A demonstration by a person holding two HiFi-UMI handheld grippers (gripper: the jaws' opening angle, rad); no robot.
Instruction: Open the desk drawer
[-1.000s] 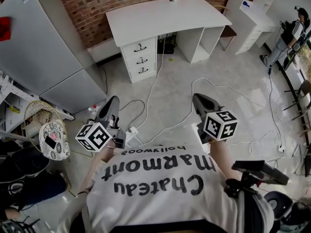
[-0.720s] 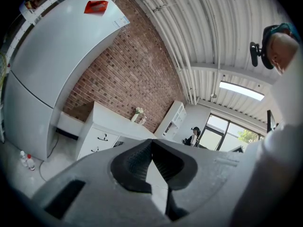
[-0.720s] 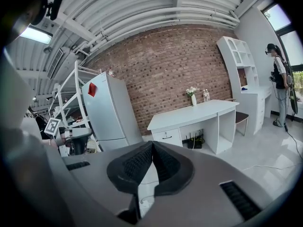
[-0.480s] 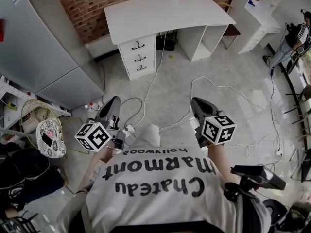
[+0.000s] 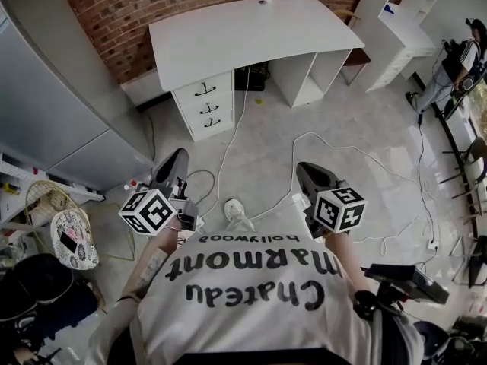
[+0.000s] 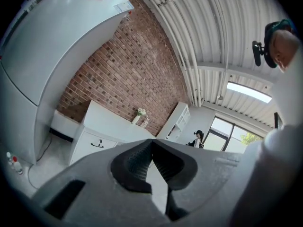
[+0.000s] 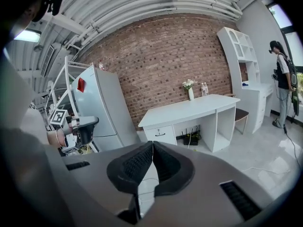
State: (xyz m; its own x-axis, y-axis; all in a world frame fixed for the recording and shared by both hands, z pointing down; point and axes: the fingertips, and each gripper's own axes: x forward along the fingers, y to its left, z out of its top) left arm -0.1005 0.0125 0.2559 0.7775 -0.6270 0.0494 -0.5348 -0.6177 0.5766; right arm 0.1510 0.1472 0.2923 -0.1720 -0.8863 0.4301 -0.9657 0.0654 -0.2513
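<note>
The white desk (image 5: 243,33) stands against the brick wall, a few steps ahead of me. Its drawer stack (image 5: 204,106) on the left has three drawers with black handles, all closed. In the head view my left gripper (image 5: 176,156) and right gripper (image 5: 303,168) are held out over the floor, far short of the desk. Both are shut with nothing between the jaws. The left gripper view shows its shut jaws tip to tip at the left gripper (image 6: 152,141), with the desk (image 6: 110,123) and top drawer handle (image 6: 98,144) beyond. The right gripper (image 7: 152,144) points at the desk (image 7: 189,109).
A grey refrigerator (image 5: 61,97) stands left of the desk. White cables (image 5: 228,154) and a power strip (image 5: 189,220) lie on the floor between me and the desk. A white shelf unit (image 5: 396,21) and a person (image 5: 456,59) are at the right; a wire basket (image 5: 53,204) at the left.
I have walked toward the desk with both grippers held out in front, and a shoe has come into view. The desk has slid left in the head view. Both grippers stay shut.
</note>
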